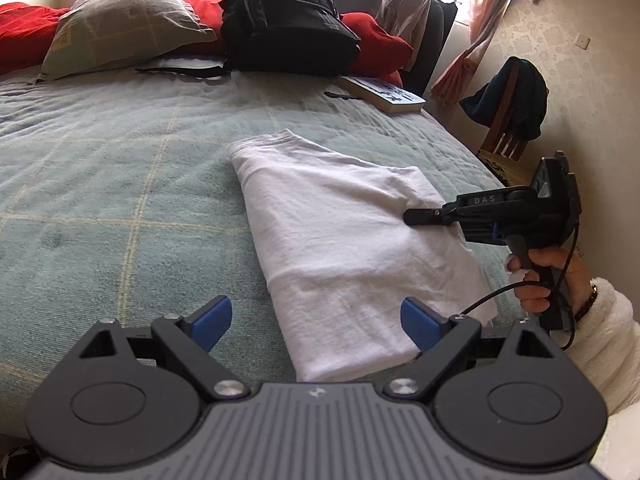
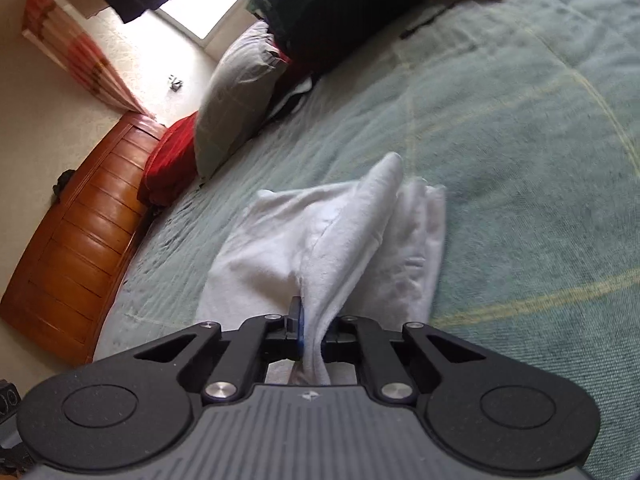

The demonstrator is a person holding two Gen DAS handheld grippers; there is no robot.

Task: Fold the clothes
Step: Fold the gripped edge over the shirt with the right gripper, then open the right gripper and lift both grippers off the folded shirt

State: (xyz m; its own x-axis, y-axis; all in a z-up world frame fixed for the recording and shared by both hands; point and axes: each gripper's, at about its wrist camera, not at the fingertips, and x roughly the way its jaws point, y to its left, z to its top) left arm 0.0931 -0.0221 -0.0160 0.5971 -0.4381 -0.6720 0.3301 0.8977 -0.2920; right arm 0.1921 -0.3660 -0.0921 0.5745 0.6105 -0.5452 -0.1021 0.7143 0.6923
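Left wrist view: the left tool (image 1: pixel 316 322) stands wide apart and empty over the white garment's (image 1: pixel 340 240) near end, at 6 o'clock on the bed (image 1: pixel 120 184).

Right wrist view: the right tool (image 2: pixel 316 332) is clamped on the garment's raised fold (image 2: pixel 344 248); a thin pinch could slip, undoing the fold.

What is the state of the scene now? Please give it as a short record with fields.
surface: bed with green checked cover
garment: white shirt, partly folded, lying on the cover
left claw: open, above the near end of the shirt, holding nothing
right claw: shut on a fold of the shirt, lifting it a little
behind the shirt: black backpack, pillow, book
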